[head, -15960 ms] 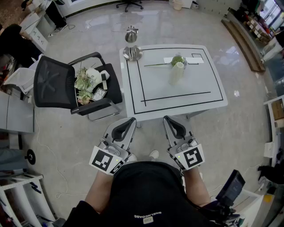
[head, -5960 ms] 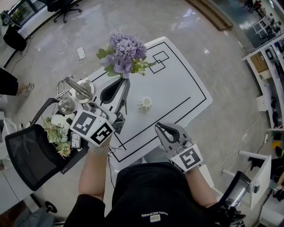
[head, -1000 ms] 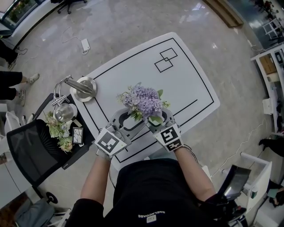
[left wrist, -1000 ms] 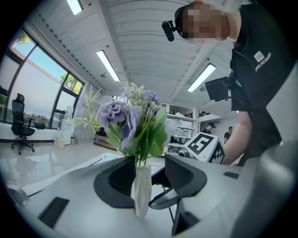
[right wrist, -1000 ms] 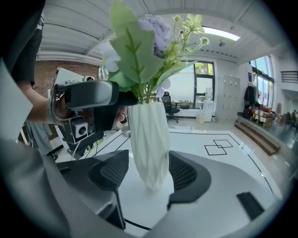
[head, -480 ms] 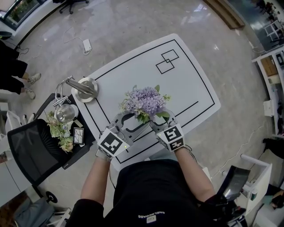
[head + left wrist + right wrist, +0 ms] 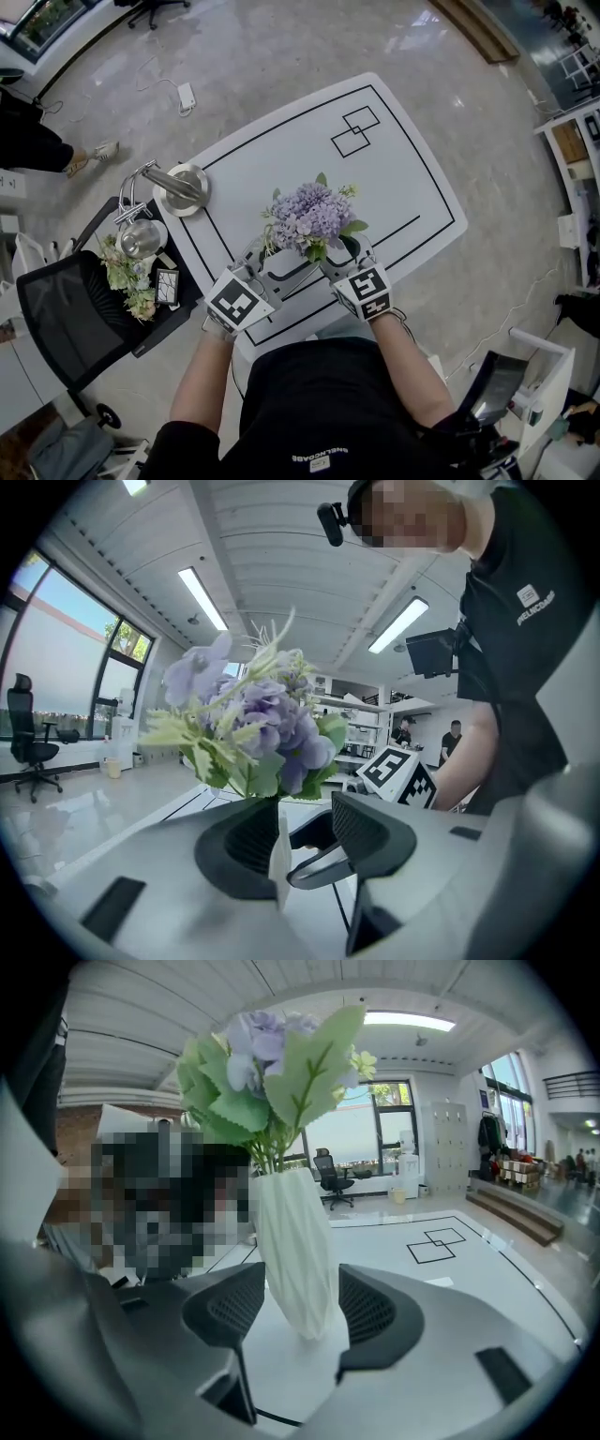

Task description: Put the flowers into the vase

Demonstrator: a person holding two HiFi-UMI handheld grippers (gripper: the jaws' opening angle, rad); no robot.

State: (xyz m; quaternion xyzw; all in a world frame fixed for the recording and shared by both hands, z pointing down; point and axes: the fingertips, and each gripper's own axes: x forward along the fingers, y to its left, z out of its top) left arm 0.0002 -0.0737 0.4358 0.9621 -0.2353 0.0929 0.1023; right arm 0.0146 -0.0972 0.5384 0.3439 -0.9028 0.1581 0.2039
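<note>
Lilac artificial hydrangea flowers with green leaves [image 7: 312, 216] are seen standing upright in a tall white ribbed vase [image 7: 292, 1232], their stems running down into its mouth, so the placing step is judged to be all but done and the release to be the step in hand. The vase is set on the white table with black marked lines [image 7: 403, 178], near the edge closest to the person, and in the head view it is almost wholly hidden beneath the blooms. The right gripper [image 7: 298, 1312] is seen with its two jaws set against opposite sides of the lower vase, and the vase appears to be clamped and steadied there. The left gripper [image 7: 305, 846] is held with its jaws apart: only a white sliver of the vase is shown just beside one jaw, with open space across to the other, so nothing is judged to be gripped by it. The next move is thought to call for the left gripper to be drawn back clear of the low leaves, and then for the right jaws to be opened evenly and withdrawn level, so that the narrow-based, top-heavy vase is not tipped. The flower head is full and rounded, pale purple with small cream sprigs, and broad serrated leaves are spread just above the vase rim.
</note>
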